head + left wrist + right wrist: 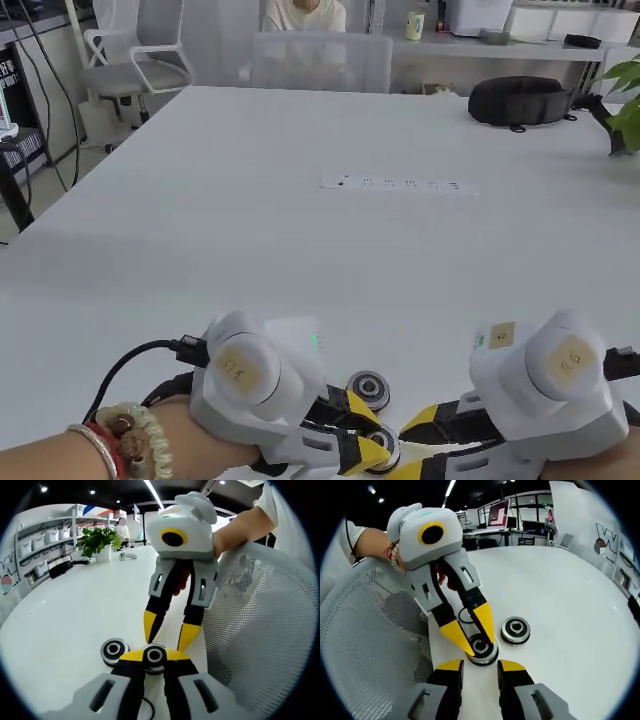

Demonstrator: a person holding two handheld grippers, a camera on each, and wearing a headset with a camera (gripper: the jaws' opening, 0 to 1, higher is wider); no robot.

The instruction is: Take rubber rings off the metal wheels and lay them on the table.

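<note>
Two metal wheels with dark rubber rings lie at the near table edge. My left gripper (368, 432) is shut on the nearer wheel (381, 446), its yellow tips pressing both sides of that wheel (154, 657). The second wheel (368, 387) rests free just beyond it, seen also in the left gripper view (114, 650) and the right gripper view (515, 630). My right gripper (410, 448) faces the left one, open, its tips a short way from the held wheel (482, 650). In its own view the right gripper (481, 666) has nothing between its fingers.
A white power strip (395, 184) lies mid-table. A black bag (520, 100) and a green plant (625, 105) sit at the far right. A mesh chair back (260, 620) stands close behind the table edge. A person (305, 15) sits at the far side.
</note>
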